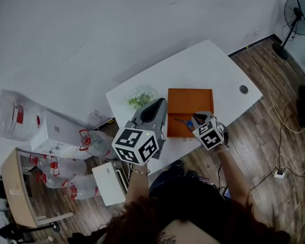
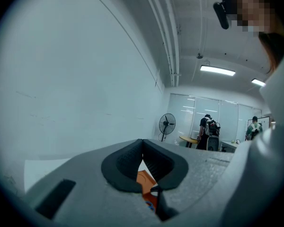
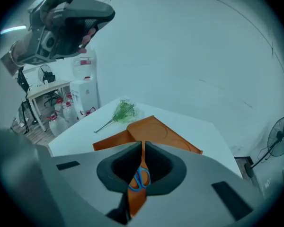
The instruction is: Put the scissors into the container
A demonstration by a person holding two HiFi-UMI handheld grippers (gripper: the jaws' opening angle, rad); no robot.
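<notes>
The blue-handled scissors (image 1: 184, 121) lie in the orange tray container (image 1: 190, 101) near its front wall. My right gripper (image 1: 197, 118) hovers over their handles with its jaws closed to a thin slit, nothing between them. Through that slit in the right gripper view (image 3: 143, 145) I see the blue handle loops (image 3: 141, 178) resting on the tray floor (image 3: 156, 129). My left gripper (image 1: 160, 104) is raised over the table left of the tray. In its own view (image 2: 142, 144) it is shut and empty, and a strip of the tray (image 2: 144, 178) shows below.
A green sprig (image 1: 141, 98) lies on the white table (image 1: 208, 67) left of the tray. A cable hole (image 1: 243, 89) is at the table's right end. Water bottles (image 1: 10, 117) and a small cabinet stand at the left, and a fan (image 1: 298, 13) and floor cables at the right.
</notes>
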